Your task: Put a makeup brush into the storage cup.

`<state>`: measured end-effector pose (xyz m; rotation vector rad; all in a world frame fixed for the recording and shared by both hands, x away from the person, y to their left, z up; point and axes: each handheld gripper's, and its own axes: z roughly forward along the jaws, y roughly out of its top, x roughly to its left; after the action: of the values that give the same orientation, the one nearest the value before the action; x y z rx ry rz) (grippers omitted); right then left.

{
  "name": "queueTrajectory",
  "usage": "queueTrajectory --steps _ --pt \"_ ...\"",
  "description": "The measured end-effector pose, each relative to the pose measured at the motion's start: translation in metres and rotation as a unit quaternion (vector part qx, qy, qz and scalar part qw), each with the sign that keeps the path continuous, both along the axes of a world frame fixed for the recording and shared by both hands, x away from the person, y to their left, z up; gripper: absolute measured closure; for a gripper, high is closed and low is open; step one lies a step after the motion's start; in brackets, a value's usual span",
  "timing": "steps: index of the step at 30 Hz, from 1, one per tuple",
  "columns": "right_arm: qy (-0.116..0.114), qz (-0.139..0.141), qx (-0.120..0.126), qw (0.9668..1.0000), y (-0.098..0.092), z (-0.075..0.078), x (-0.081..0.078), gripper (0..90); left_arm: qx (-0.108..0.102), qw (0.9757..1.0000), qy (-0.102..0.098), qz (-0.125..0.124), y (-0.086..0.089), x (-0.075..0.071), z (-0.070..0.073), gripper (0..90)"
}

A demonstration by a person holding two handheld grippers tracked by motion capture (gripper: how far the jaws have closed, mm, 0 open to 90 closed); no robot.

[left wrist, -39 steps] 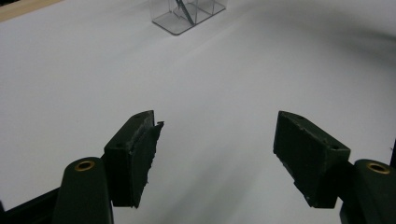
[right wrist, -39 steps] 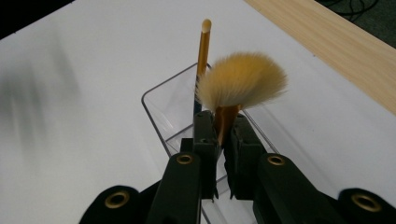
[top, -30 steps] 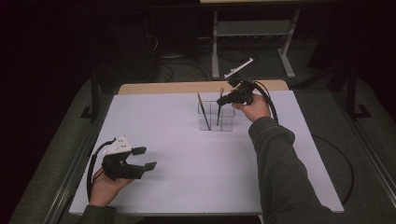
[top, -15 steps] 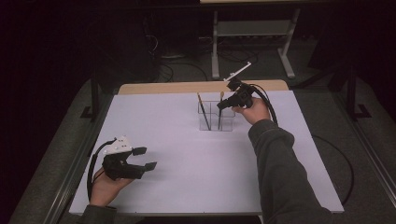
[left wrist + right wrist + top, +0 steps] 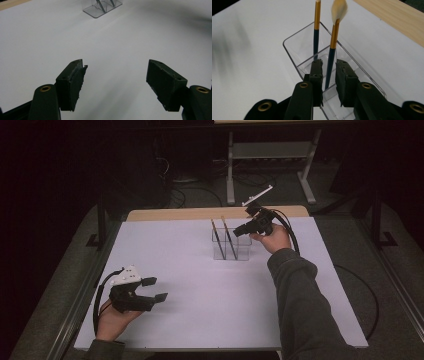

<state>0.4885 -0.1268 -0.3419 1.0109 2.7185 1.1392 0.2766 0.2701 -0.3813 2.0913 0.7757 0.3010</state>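
- High view: your right gripper (image 5: 239, 231) hovers at the clear holder (image 5: 231, 246), far on the white surface (image 5: 200, 285); your left gripper (image 5: 156, 289) rests near you.
- Left gripper view: its jaws gape wide on nothing.
- Right gripper view: the jaws, just opening, flank the dark-handled brush (image 5: 331, 58), gold ferrule and pale bristles, without visibly pressing it.

A clear plastic divided holder (image 5: 312, 57) stands on the white table (image 5: 200, 320) just ahead of and below the right gripper (image 5: 329, 75). Two blue-and-gold-handled paintbrushes (image 5: 333, 42) stand in it: one between these jaws, one beyond their left jaw. The left gripper (image 5: 115, 80) lies well apart, the holder far ahead of its jaws.
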Motion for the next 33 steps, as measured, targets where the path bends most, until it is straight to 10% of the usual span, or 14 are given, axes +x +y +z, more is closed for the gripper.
queueTrajectory --steps 33 --pt "-0.021 -0.025 0.057 0.9979 -0.032 0.010 -0.029 55.1 -0.007 1.0000 -0.005 0.002 -0.003 -0.002 0.001 27.4"
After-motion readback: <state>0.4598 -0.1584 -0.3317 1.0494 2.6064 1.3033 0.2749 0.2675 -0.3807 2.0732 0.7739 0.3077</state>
